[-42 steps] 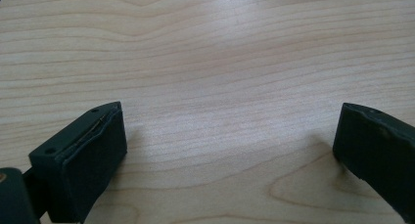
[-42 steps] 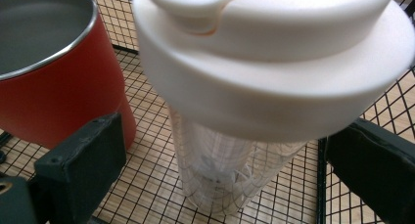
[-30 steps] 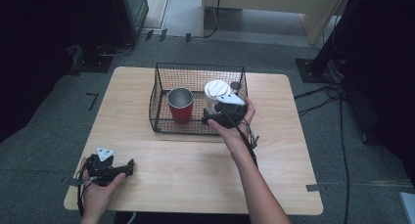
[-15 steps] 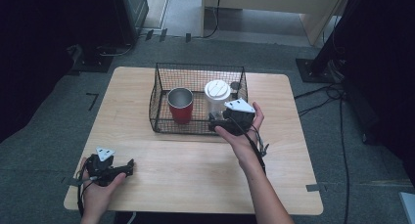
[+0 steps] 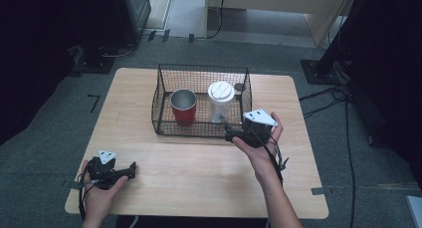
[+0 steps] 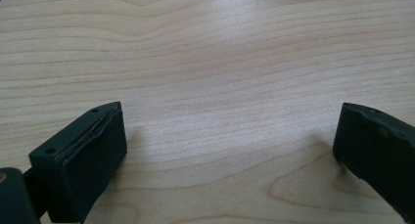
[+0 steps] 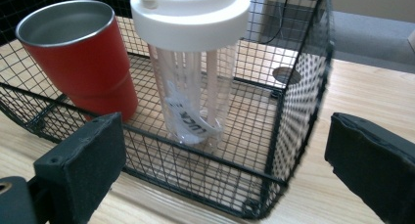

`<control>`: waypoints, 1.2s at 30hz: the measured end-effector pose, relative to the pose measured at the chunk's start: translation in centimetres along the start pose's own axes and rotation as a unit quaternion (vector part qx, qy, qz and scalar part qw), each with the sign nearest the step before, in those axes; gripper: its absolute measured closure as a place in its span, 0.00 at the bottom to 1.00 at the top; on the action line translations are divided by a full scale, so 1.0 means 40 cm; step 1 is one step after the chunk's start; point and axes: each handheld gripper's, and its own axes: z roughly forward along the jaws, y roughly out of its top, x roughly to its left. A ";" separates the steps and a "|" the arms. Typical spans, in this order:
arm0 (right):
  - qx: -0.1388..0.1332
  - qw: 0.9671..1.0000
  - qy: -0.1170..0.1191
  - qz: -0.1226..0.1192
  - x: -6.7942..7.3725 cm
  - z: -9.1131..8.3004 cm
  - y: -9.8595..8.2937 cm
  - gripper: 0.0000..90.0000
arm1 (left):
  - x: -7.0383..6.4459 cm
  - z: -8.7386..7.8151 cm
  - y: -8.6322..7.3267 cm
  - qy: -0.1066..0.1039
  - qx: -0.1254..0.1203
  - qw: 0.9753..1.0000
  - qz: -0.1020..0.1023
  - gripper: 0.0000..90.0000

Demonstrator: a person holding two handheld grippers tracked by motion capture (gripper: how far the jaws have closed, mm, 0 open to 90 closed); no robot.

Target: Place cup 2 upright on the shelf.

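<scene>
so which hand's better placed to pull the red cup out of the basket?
Right. Its tongs are open at the wire basket, facing the red cup. The left tongs rest at the table's near-left corner.

Your left gripper [image 5: 130,170] and right gripper [image 5: 228,135]: black bodies, grey three-cornered top plates, trailing black cables, blocky black jaws with small screw holes.

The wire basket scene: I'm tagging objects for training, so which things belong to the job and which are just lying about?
In the job, probably:
wire basket
red cup
clear shaker bottle, white lid
right gripper, open, just outside the basket

Lying about:
left gripper, open over bare table
floor cables
</scene>
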 end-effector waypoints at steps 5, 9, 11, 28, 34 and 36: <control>-0.003 1.000 -0.005 0.005 -0.026 -0.022 -0.019 0.02 | 0.000 0.000 0.000 0.000 0.000 1.000 0.000 0.00; -0.006 1.000 -0.009 0.011 -0.047 -0.036 -0.032 0.02 | 0.000 0.000 0.000 0.000 0.000 1.000 -0.001 0.00; -0.007 1.000 -0.013 0.013 -0.059 -0.043 -0.040 0.02 | 0.000 0.000 0.000 0.000 0.000 1.000 0.000 0.00; -0.005 0.998 -0.053 0.033 -0.165 -0.092 -0.121 0.02 | 0.000 0.000 0.000 0.000 0.000 1.000 0.000 0.00; 0.000 0.997 -0.063 0.038 -0.197 -0.107 -0.155 0.02 | 0.000 -0.001 0.000 0.000 0.002 1.000 0.001 0.00; 0.003 0.997 -0.068 0.040 -0.210 -0.112 -0.169 0.02 | 0.000 0.000 0.000 0.000 0.001 1.000 0.001 0.00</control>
